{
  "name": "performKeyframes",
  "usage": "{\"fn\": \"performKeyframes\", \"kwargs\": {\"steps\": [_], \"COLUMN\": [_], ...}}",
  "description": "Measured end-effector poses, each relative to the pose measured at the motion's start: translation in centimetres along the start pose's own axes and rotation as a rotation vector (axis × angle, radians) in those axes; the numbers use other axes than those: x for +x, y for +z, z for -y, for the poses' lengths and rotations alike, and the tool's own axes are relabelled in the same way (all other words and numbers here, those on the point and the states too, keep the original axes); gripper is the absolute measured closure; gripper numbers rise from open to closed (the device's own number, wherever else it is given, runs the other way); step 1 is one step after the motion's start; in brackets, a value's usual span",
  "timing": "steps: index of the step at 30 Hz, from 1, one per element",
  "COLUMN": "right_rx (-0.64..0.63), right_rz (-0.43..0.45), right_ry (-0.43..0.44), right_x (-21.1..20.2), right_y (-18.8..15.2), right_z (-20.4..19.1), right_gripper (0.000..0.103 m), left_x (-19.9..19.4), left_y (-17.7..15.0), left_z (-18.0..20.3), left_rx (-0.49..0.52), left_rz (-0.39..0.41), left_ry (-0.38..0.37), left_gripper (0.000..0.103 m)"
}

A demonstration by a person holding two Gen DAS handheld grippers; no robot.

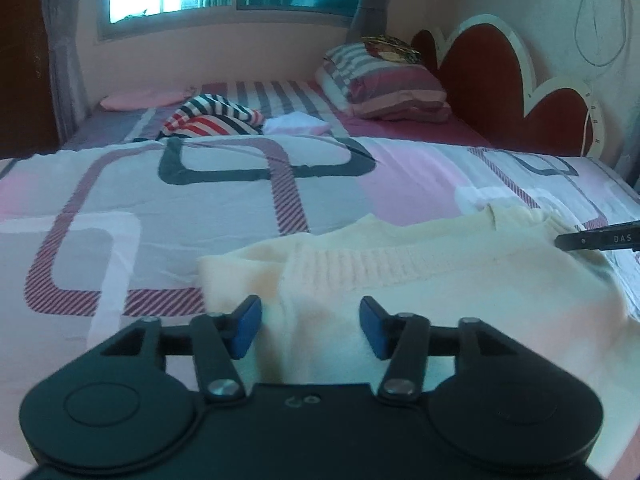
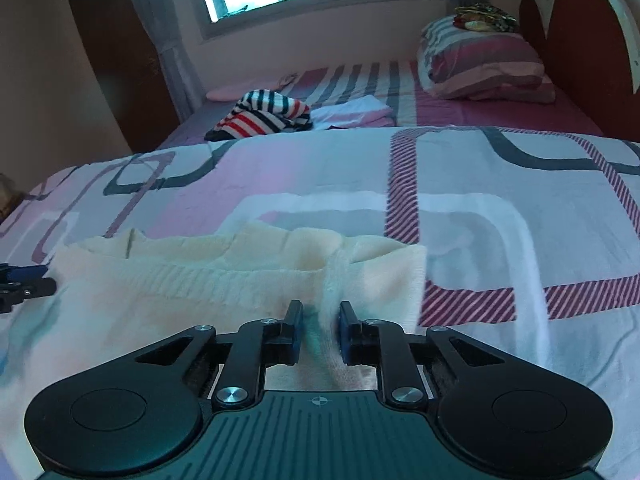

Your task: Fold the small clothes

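A cream knit garment (image 1: 420, 280) lies on the patterned bedspread, partly folded, with a ribbed band across it. My left gripper (image 1: 310, 330) is open just above its near left part, with cloth between the blue pads but not pinched. In the right wrist view the same garment (image 2: 192, 280) fills the near left. My right gripper (image 2: 319, 334) is shut on a raised ridge of its cloth near the right edge. The right gripper's tip shows in the left wrist view (image 1: 600, 238), and the left gripper's tip shows at the right view's left edge (image 2: 24, 286).
A striped red, white and dark garment (image 1: 216, 118) and a folded white cloth (image 1: 296, 124) lie further back on the bed. A striped pillow (image 1: 384, 84) leans by the red headboard (image 1: 492, 80). A pink item (image 1: 140, 100) lies at the far edge under the window.
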State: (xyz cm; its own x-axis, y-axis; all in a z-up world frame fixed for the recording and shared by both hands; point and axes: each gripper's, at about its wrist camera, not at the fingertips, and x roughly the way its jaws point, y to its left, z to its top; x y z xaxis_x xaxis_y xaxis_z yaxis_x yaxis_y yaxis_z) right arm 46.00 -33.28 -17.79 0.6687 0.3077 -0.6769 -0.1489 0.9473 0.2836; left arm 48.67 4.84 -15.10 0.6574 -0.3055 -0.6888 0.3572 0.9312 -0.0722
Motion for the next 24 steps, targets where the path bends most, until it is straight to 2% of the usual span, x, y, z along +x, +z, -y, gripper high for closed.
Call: {"fn": "performKeyframes", "kwargs": {"steps": [2, 3, 4, 5, 8, 13, 17, 18, 20, 21, 23, 24], "right_rx": [-0.001, -0.003, -0.005, -0.004, 0.037, 0.005, 0.003, 0.005, -0.006, -0.021, -0.013, -0.004], "right_rz": [-0.005, -0.011, -0.011, -0.01, 0.067, 0.166, 0.166, 0.152, 0.059, 0.051, 0.084, 0.098], "right_ry": [-0.006, -0.004, -0.006, -0.008, -0.003, -0.047, -0.087, -0.101, -0.118, -0.145, -0.189, -0.205], "right_x": [0.0, 0.1, 0.0, -0.1, -1.6, -2.6, -0.9, -0.2, 1.9, 2.4, 2.1, 1.8], "right_y": [0.2, 0.2, 0.2, 0.2, 0.4, 1.6, 2.0, 1.9, 1.4, 1.1, 1.1, 1.2], "right_z": [-0.2, -0.3, -0.3, -0.3, -0.2, -0.9, -1.2, -1.1, -0.8, -0.8, -0.6, -0.5], "right_gripper": [0.085, 0.085, 0.092, 0.1, 0.101, 0.101, 0.101, 0.101, 0.101, 0.101, 0.098, 0.089], "left_x": [0.6, 0.9, 1.0, 0.9, -0.5, -1.3, 0.3, 1.1, 2.3, 2.5, 2.0, 1.5], "left_y": [0.2, 0.2, 0.2, 0.2, 0.3, 1.5, 1.5, 1.2, 0.3, 0.0, 0.0, 0.2], "left_z": [0.1, 0.1, 0.1, 0.1, 0.0, -0.6, -0.8, -0.6, -0.2, -0.2, 0.0, -0.1], "left_rx": [-0.003, -0.014, -0.023, -0.032, -0.074, -0.139, -0.173, -0.164, -0.135, -0.139, -0.144, -0.15], "left_rz": [-0.019, -0.028, -0.028, -0.019, 0.055, 0.147, 0.13, 0.102, 0.062, 0.054, 0.063, 0.067], "left_ry": [-0.004, -0.009, -0.01, -0.006, -0.016, 0.036, 0.065, 0.072, 0.125, 0.131, 0.162, 0.173], "left_gripper": [0.087, 0.091, 0.099, 0.101, 0.101, 0.101, 0.101, 0.101, 0.1, 0.099, 0.084, 0.081]}}
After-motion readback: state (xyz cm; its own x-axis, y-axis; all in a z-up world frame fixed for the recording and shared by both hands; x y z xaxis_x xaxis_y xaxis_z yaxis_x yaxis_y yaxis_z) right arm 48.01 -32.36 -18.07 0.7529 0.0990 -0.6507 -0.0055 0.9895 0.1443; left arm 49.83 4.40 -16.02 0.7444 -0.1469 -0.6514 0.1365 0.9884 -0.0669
